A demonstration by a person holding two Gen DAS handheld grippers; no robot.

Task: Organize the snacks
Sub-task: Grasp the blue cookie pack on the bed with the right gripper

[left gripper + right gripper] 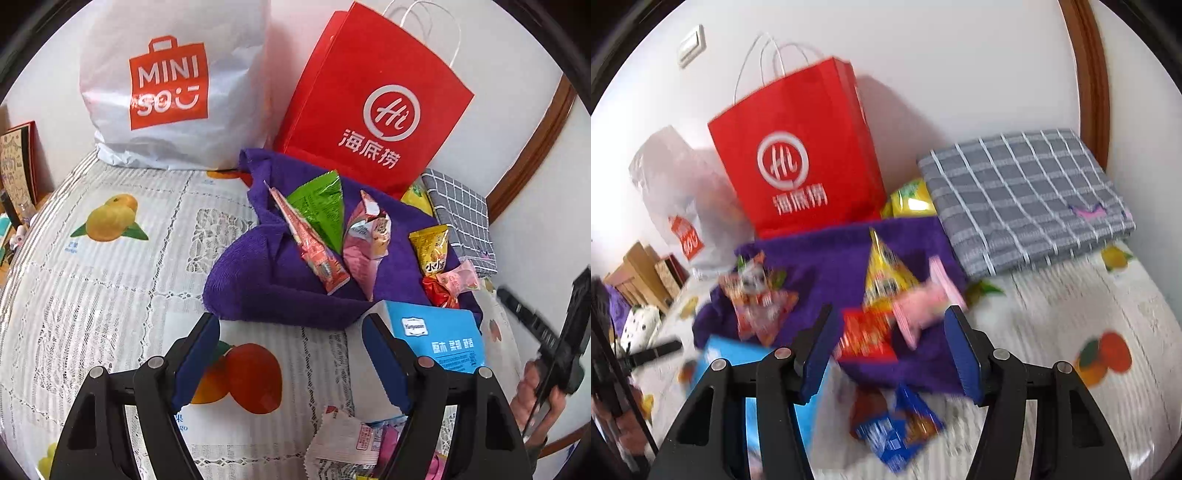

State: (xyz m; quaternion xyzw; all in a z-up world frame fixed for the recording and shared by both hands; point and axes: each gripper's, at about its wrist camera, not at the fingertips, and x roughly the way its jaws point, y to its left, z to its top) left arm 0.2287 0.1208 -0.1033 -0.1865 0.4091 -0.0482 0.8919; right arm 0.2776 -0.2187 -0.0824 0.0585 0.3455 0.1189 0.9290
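- Purple towel far-centre on the table carries the snack packets.
- Packets look light, crinkly, slippery; pinch a sealed edge.
- Left gripper and right gripper: fingers apart, nothing between.

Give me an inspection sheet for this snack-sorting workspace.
Surface: fruit-print lace tablecloth, partly covered by a purple towel.
Job's things: green packet, pink packet, yellow packet and red packet on the towel; blue box at its edge; blue packet on the cloth.
Clutter: folded grey checked cloth.
Grippers: left gripper open, empty; right gripper open over the red packet, not gripping.
Cables: nothing seen.
Surroundings: red paper bag and white Miniso bag against the wall.
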